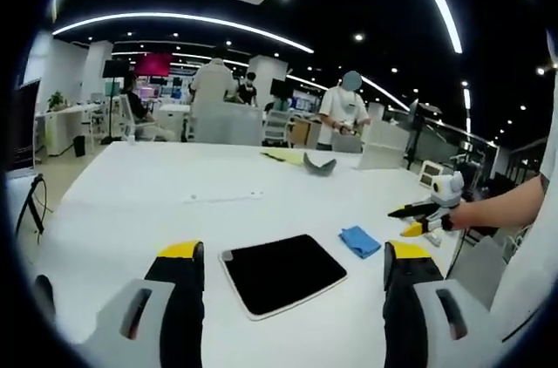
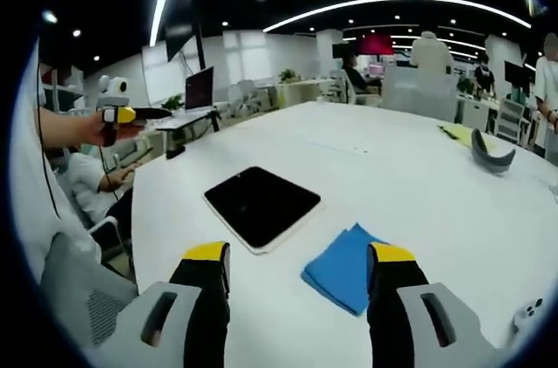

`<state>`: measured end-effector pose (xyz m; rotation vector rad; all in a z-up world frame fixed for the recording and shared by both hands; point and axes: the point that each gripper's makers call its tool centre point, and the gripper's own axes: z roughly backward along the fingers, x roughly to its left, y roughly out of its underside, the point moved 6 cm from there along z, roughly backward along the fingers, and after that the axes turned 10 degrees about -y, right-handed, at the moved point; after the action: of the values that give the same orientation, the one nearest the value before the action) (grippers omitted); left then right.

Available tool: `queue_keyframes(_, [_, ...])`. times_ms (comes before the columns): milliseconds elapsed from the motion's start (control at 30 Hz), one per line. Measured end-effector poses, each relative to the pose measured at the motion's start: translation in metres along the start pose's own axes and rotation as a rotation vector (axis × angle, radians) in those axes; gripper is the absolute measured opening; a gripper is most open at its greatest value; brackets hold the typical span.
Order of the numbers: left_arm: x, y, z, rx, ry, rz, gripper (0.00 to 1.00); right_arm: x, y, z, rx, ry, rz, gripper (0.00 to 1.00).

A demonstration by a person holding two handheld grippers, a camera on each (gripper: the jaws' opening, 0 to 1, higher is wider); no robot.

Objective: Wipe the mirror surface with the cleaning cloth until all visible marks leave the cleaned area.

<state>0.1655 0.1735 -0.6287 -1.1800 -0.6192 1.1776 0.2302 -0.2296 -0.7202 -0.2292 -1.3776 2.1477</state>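
The mirror (image 1: 283, 272), a dark rounded rectangle with a pale rim, lies flat on the white table (image 1: 174, 202). Just right of it lies the folded blue cleaning cloth (image 1: 360, 241). My left gripper (image 1: 296, 255) hovers open over the near table edge, facing the mirror. My right gripper (image 1: 405, 221), held by a hand, comes in from the right, above the table edge. In the right gripper view, my right gripper (image 2: 299, 256) is open above the cloth (image 2: 344, 268), with the mirror (image 2: 261, 205) beyond it. My left gripper (image 2: 144, 112) is at far left, off the table (image 2: 392, 176).
A grey curved object (image 1: 321, 166) and a yellow sheet (image 1: 283, 156) lie at the table's far side. A small white device (image 2: 527, 311) sits near the right edge. A grey chair (image 2: 78, 298) stands beside the table. Several people stand at desks behind.
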Motion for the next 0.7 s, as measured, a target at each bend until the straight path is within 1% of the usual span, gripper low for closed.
queue_keyframes(67, [0.001,0.003,-0.001,0.017,-0.009,0.003,0.82,-0.008,0.003,-0.005,0.012,-0.008,-0.009,0.59])
queue_keyframes(133, [-0.001,0.009,-0.003,0.054,-0.012,0.001,0.82,-0.014,0.006,-0.009,0.02,-0.012,-0.008,0.56])
queue_keyframes(167, [-0.002,0.012,-0.005,0.069,-0.008,-0.004,0.82,-0.02,0.01,-0.011,0.054,-0.011,-0.006,0.56])
queue_keyframes(233, [-0.004,0.014,-0.007,0.083,-0.01,-0.022,0.82,-0.028,0.013,-0.015,0.062,-0.005,0.001,0.55])
queue_keyframes(367, [-0.007,0.015,-0.008,0.085,-0.012,-0.013,0.82,-0.043,0.017,-0.023,0.078,-0.001,-0.006,0.46])
queue_keyframes(433, [-0.01,0.017,-0.01,0.092,-0.015,-0.013,0.82,-0.049,0.021,-0.029,0.088,0.005,-0.026,0.46])
queue_keyframes(467, [-0.011,0.019,-0.01,0.095,-0.016,-0.016,0.82,-0.054,0.026,-0.032,0.117,0.018,-0.002,0.45])
queue_keyframes(500, [-0.012,0.02,-0.01,0.098,-0.016,-0.017,0.82,-0.056,0.028,-0.035,0.132,0.022,0.007,0.44])
queue_keyframes(533, [-0.013,0.021,-0.01,0.102,-0.017,-0.018,0.82,-0.059,0.033,-0.039,0.15,0.023,-0.008,0.44])
queue_keyframes(567, [-0.013,0.023,-0.009,0.108,-0.023,-0.025,0.82,-0.06,0.034,-0.041,0.149,0.024,-0.007,0.44])
queue_keyframes(667, [-0.012,0.025,-0.009,0.121,-0.028,-0.027,0.82,-0.067,0.043,-0.05,0.185,0.04,0.003,0.39])
queue_keyframes(700, [-0.012,0.025,-0.008,0.121,-0.028,-0.028,0.82,-0.068,0.044,-0.051,0.183,0.043,0.004,0.38])
